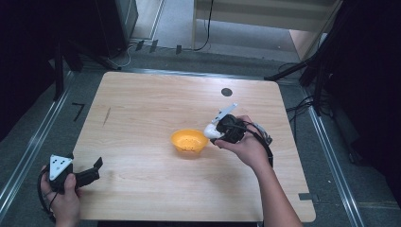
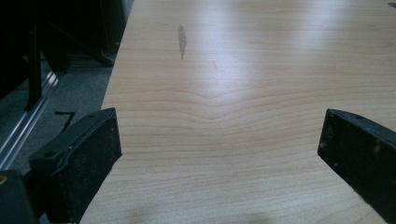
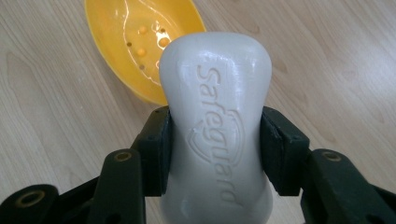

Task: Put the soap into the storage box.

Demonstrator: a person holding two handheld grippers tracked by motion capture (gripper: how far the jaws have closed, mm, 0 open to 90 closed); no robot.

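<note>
Between the right claw [image 3: 215, 140] jaws: white soap bar [image 3: 217, 126], "Safeguard" embossed, pinched at its narrow waist, both pads pressed on its sides. Just ahead of that claw and slightly below, yellow dish [image 3: 140, 42] with drain holes, sitting on the worktop [image 3: 56, 107]; soap's far end overlaps the dish rim in the right gripper view, contact unclear. High view: right claw [image 1: 213, 133] held by a hand [image 1: 246, 144] beside the dish [image 1: 189, 141], soap [image 1: 211, 132] at its tip. Left claw [image 1: 98, 165] well apart at the near left worktop [image 1: 142, 104] edge, jaws spread wide, nothing between them, bare wood [image 2: 224, 116] ahead.
</note>
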